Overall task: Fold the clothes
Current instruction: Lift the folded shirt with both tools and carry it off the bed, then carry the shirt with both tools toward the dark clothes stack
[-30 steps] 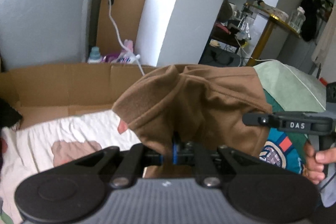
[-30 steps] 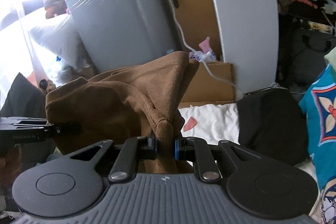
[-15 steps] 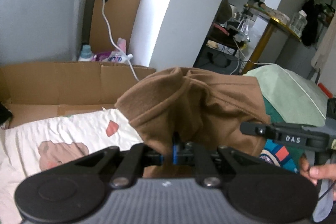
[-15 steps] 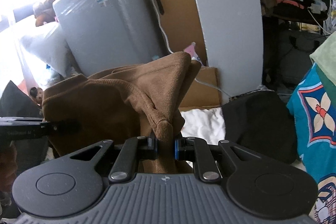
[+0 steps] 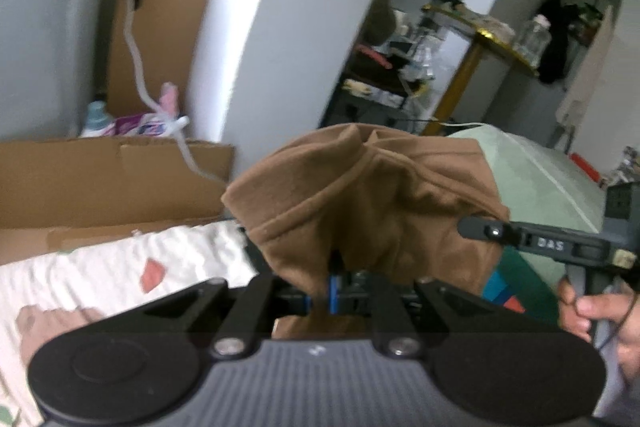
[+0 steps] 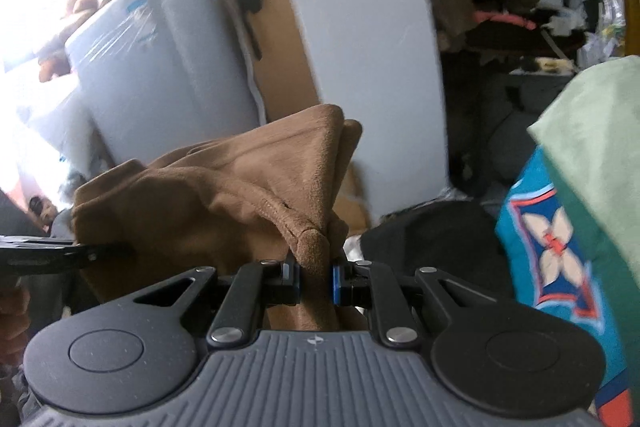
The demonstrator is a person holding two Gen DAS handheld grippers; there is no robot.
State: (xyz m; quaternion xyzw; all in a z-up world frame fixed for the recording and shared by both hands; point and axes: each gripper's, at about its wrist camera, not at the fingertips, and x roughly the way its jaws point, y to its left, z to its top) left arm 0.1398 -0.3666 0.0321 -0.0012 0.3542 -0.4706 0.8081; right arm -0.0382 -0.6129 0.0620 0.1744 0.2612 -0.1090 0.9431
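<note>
Brown garment (image 5: pixel 368 203) held aloft, left tongs (image 5: pixel 332 293) and right tongs (image 6: pixel 316 277) both pinching it

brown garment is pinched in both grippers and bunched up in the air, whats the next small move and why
Probably draw the two grippers apart to pull the cloth taut. The left gripper and the right gripper are each shut on the brown garment, which hangs in loose folds between them above the white bedding. Spreading it flat first should make a clean fold possible.
</note>
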